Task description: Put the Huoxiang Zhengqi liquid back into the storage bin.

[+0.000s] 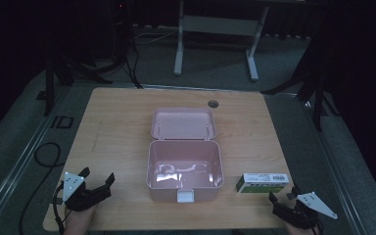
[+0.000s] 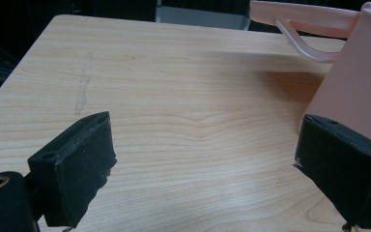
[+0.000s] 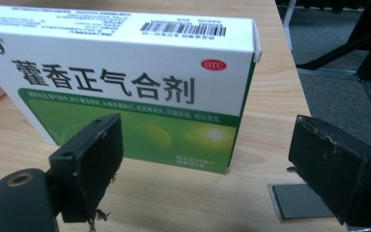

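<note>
On the wooden table (image 1: 117,127) a pink plastic storage box (image 1: 185,169) stands open at the middle, its lid (image 1: 183,123) thrown back flat on the far side and a white latch (image 1: 185,196) at its near wall; the inside looks glossy, and what lies in it cannot be told from the high view; just to the right of the box, near the table's front edge, lies a white and green medicine carton (image 1: 263,182), apart from the box and resting on the wood; the right gripper (image 1: 285,199) sits just in front of that carton at the near right corner of the table, its jaws spread wide and holding nothing; in the right gripper view the carton (image 3: 125,82) stands close ahead with Chinese lettering, a red OTC mark and a barcode on top, its right end showing in the gap between the two black pads, neither pad touching it; the left gripper (image 1: 97,177) rests at the near left of the table, well apart from the carton, its jaws likewise wide apart and empty; in the left gripper view bare wood lies between the pads and the pink box (image 2: 357,92) rises just beyond the right-hand pad.
</note>
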The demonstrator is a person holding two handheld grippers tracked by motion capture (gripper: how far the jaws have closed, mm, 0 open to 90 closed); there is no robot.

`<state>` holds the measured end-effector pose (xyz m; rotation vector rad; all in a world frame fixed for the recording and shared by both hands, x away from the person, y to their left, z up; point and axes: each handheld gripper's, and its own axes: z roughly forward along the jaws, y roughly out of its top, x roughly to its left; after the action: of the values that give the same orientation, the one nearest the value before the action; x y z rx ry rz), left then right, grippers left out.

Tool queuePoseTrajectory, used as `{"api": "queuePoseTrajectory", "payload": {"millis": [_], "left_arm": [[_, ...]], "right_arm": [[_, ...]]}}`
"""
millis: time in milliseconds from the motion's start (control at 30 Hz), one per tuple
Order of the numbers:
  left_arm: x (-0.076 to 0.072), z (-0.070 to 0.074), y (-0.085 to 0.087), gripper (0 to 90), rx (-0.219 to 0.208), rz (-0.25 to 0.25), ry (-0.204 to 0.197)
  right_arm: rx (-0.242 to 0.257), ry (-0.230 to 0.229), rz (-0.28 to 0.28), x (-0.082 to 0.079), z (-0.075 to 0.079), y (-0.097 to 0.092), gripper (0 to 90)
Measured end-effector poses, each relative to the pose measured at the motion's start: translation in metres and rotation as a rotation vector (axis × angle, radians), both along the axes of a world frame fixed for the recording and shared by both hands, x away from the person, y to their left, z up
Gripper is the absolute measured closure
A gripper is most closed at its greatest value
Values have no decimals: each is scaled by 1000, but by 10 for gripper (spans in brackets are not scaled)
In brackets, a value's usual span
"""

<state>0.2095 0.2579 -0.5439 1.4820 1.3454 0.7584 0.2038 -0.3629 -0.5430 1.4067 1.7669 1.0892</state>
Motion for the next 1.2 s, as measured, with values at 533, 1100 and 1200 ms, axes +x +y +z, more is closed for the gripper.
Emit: {"api": "queuePoseTrajectory", "payload": {"millis": [533, 1100, 1200], "left_arm": [[-2, 1, 1, 70, -22, 4, -3], [0, 2, 2, 70, -33, 2, -3], [0, 2, 3, 70, -41, 8, -4]], "right_arm": [[-72, 271, 14, 9, 1, 8, 121], [-297, 586, 392, 26, 27, 20, 146], [-331, 626, 477, 31, 31, 20, 170]]}}
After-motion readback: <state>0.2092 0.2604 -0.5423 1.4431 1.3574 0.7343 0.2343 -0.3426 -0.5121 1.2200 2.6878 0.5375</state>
